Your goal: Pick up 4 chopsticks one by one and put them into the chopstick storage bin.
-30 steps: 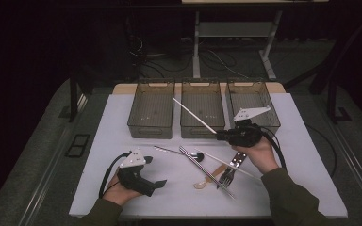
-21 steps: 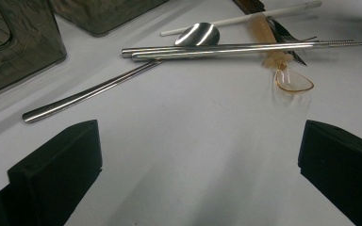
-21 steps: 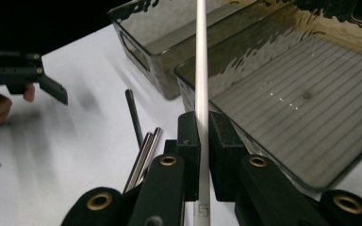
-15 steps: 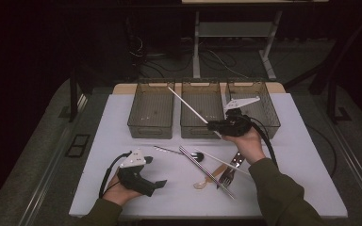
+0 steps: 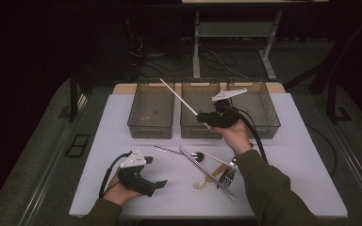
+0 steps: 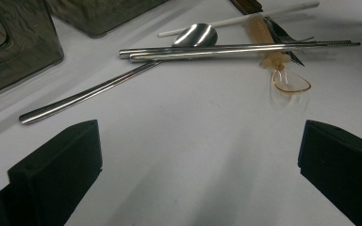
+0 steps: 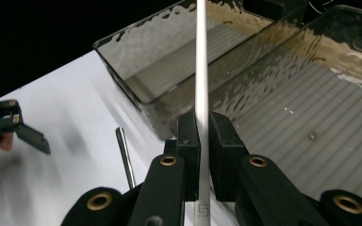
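Observation:
My right gripper (image 5: pixel 201 117) hovers over the front of the middle bin (image 5: pixel 191 131), shut on a long white chopstick (image 5: pixel 179 96) that slants up and left above the bins. In the right gripper view the chopstick (image 7: pixel 201 61) runs straight up between the closed pads (image 7: pixel 188 136). My left gripper (image 5: pixel 158 184) rests on the white table (image 5: pixel 301 160) at the front left, open with nothing between its jaws. In front of it lie a metal spoon (image 6: pixel 122 80), metal chopsticks (image 6: pixel 240 47), an amber plastic spoon (image 6: pixel 283 77) and a second white chopstick (image 6: pixel 245 19).
Three smoky clear bins stand in a row at the back: left bin (image 5: pixel 150 127), the middle one, and right bin (image 5: pixel 264 127). A fork (image 5: pixel 228 176) lies among the cutlery at the table's centre, close to the right forearm. Bare table spreads to the right.
My right gripper has carried the white chopstick up and away from the cutlery pile, toward the bins. The left gripper has stayed where it was.

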The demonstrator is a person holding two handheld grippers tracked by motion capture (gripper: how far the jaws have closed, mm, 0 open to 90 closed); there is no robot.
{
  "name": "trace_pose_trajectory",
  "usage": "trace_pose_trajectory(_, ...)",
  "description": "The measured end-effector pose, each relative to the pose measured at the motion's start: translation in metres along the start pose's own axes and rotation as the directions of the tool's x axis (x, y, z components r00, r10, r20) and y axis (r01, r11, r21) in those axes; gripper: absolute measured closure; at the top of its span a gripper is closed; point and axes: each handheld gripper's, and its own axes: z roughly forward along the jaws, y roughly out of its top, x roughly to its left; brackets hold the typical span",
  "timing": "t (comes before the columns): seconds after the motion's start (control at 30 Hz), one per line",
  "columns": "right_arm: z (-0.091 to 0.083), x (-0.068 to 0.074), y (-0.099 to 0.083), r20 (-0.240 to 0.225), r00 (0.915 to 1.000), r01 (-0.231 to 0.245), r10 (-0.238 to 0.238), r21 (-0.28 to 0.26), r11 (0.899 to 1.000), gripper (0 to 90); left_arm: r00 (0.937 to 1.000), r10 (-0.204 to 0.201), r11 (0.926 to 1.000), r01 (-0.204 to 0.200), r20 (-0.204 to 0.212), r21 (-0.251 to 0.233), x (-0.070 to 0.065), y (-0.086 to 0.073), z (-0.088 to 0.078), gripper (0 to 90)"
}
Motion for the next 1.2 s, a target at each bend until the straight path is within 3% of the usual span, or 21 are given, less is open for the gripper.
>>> trace_pose_trajectory(1.2, 0.097, 0.026, 0.059, 0.044, 0.9989, -0.016, 0.014, 0.036, 0.999, 83.9, 0.9999, 0.008, 1.0, -0.008, 0.009, 0.002, -0.001, 0.0, 0.001, 0.0)
